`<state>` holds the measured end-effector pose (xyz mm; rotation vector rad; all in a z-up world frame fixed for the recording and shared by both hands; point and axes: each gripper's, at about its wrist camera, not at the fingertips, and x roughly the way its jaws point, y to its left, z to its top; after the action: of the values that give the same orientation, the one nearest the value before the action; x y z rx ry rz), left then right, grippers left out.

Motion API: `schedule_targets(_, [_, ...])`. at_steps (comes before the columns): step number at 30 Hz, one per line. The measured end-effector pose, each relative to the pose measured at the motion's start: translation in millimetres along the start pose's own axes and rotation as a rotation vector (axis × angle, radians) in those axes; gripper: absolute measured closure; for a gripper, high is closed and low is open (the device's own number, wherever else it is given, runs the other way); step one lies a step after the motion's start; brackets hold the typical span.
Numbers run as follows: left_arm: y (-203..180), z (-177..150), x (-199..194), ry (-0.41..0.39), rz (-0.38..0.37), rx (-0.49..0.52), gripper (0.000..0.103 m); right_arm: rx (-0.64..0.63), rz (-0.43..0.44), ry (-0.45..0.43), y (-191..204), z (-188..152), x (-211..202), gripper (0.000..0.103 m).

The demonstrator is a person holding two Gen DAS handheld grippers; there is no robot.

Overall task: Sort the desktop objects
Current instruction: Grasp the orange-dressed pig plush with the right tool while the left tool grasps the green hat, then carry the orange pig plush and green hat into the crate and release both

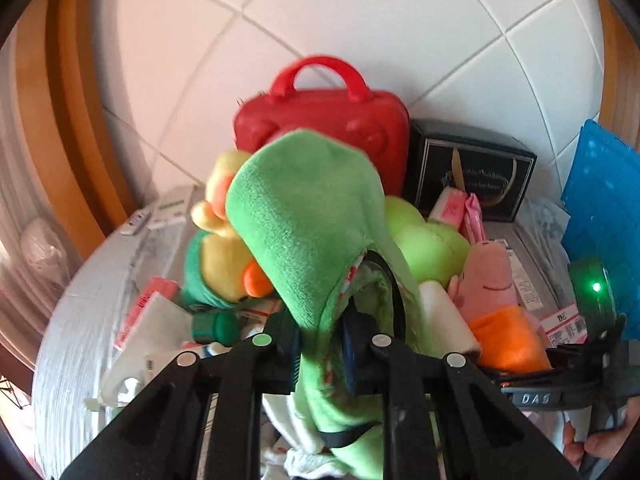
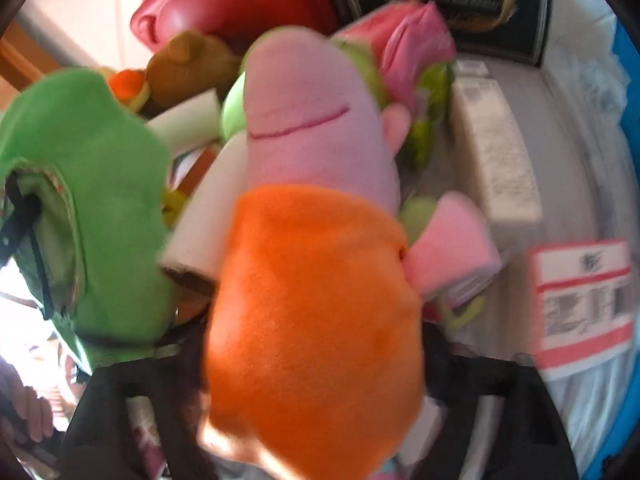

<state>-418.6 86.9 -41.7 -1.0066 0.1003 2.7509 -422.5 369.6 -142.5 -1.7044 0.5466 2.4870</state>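
Here the left gripper [image 1: 320, 354] is clamped tight on a green plush toy [image 1: 304, 216], its blue pads pinching the soft fabric just above the black frame, so that the toy rises from the jaws and fills the middle of the left wrist view; its fleece is bright green, with a paler patterned lining and a black strap showing at the opening near the pads. The right gripper [image 2: 312, 400] sits low behind a pink and orange plush toy [image 2: 312, 208], whose orange lower half lies between the black arms; the pads are hidden by the fabric, so I cannot tell whether they press on it. That toy has a pink upper part with a thin stitched curved line and a pink limb at each side. In the left wrist view the frame of the other tool [image 1: 560, 396] reads "DAS" in pale letters, under a round green-lit unit [image 1: 592, 292], and a hand [image 1: 596, 444] grips it at the lower right edge. Around the two held toys lies a heap on the grey cloth-covered table [image 1: 80, 320]: one yellow duck plush [image 1: 224, 256] with an orange beak, one lime plush [image 1: 428, 240], one brown plush [image 2: 188, 64]. Behind stand one red case [image 1: 324, 120] with a handle and one black gift box [image 1: 468, 168] with gold script too blurred to read. A red-bordered white label [image 2: 584, 304] bears print I cannot make out.
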Motion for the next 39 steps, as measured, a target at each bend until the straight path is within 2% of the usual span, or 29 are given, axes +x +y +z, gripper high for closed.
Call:
schedule_targets(1, [-0.5, 0.3, -6.2, -0.009, 0.004, 0.000, 0.088, -0.016, -0.018, -0.012, 2.2, -2.4, -3.5, 0.035])
schedule_targets(6, [-2.1, 2.3, -36.4, -0.056, 0.005, -0.001, 0.089, -0.047, -0.020, -0.103, 6.8, -17.9, -46.9, 0.036])
schedule_targets(17, [-27.1, 2.7, -141.2, -0.194, -0.016, 0.002, 0.089, -0.127, -0.075, -0.456, 32.5, -75.3, -209.7, 0.035])
schedule_targets(22, [-62.0, 5.8, -185.1, -0.254, -0.047, 0.042, 0.089, -0.127, -0.088, -0.586, 28.6, -110.1, -279.0, 0.035])
schedule_targets(27, [-106.4, 9.8, -216.6, -0.295, -0.135, 0.068, 0.089, -0.102, -0.122, -0.691, 10.4, -142.5, -338.6, 0.035])
schedule_targets(35, [-195.2, 33.0, -258.8, -0.367, -0.265, 0.144, 0.089, -0.041, -0.182, -0.816, -47.1, -185.8, -435.2, 0.035])
schedule_targets(39, [-248.7, 52.1, -277.9, -0.396, -0.349, 0.177, 0.089, -0.026, -0.276, -0.847, -87.1, -196.7, -483.2, 0.034])
